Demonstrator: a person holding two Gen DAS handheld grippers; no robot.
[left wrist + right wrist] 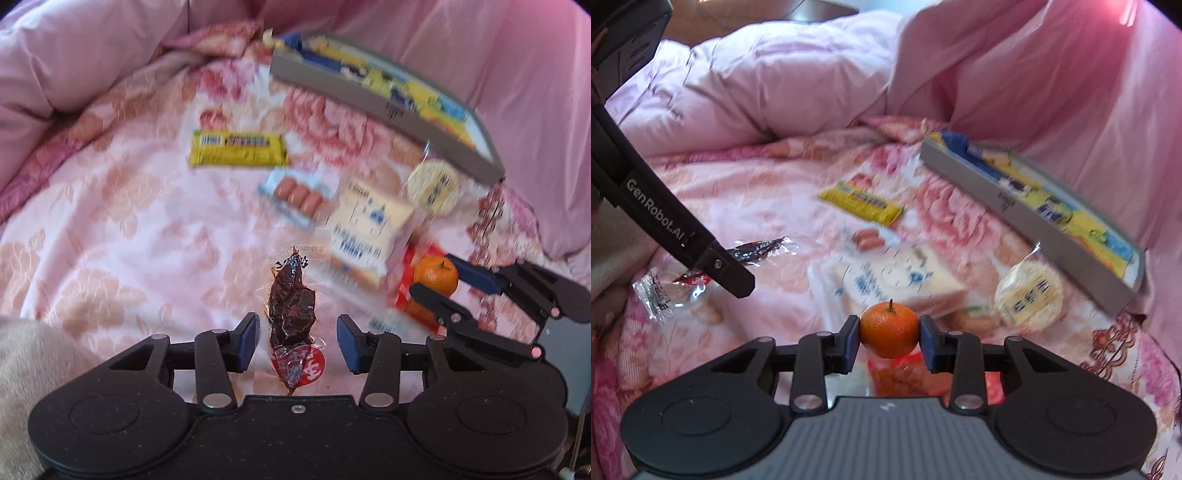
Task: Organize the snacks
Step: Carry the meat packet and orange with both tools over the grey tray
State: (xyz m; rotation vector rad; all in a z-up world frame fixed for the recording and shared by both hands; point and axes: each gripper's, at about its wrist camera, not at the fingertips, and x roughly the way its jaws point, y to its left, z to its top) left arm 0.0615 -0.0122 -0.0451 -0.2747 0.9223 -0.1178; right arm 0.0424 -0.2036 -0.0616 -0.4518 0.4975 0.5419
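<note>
My left gripper (296,341) is open, its fingers on either side of a clear packet of dark dried meat (291,314) lying on the floral bedspread. My right gripper (889,341) is shut on a small orange mandarin (889,330) and holds it above a red snack bag (905,376). The mandarin and right gripper also show in the left wrist view (436,275). A grey tray (388,110) holding yellow and blue packets lies at the back right. Loose on the bed lie a yellow bar (238,149), a sausage pack (299,195), a sandwich pack (369,229) and a round rice cracker (436,186).
Pink quilts (775,81) are heaped along the back and right of the bed. The left gripper's arm (665,221) crosses the left of the right wrist view. A small clear packet (653,295) lies near the bed's left edge.
</note>
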